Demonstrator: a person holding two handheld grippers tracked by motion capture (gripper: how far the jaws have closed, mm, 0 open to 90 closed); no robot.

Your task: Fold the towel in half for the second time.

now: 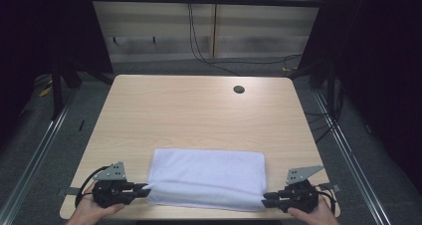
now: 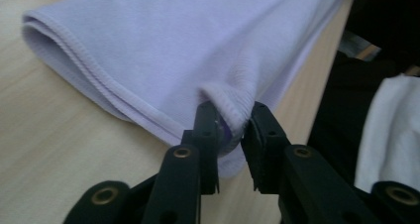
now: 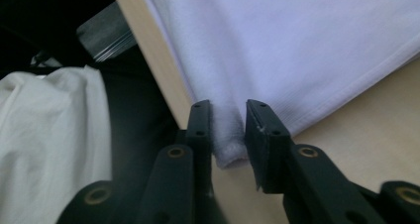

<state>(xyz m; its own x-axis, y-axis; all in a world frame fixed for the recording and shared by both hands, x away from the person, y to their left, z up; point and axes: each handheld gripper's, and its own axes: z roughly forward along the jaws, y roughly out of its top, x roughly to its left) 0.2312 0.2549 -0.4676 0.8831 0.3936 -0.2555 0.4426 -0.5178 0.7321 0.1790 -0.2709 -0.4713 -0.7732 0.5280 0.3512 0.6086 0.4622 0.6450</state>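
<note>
1. Here, in the high view, your folded white towel (image 1: 206, 177) lies flat at the near edge of the wooden table (image 1: 189, 110), roughly centred between your hands. Your left tool (image 1: 145, 189) has its tips at the towel's near left corner, and your right tool (image 1: 264, 200) has its tips at the near right corner. A round cable hole (image 1: 239, 89) sits far back on the table, well apart from the towel.
2. In the left gripper view, your left tool (image 2: 231, 127) is clenched on a bunched bit of the towel (image 2: 198, 40) at its hemmed corner; the cloth is pinched between both jaws, beside the table edge.
3. In the right gripper view, your right tool (image 3: 228, 130) grasps a rolled corner of the towel (image 3: 307, 40), which pokes out below the jaws where the towel overhangs the table edge.
</note>
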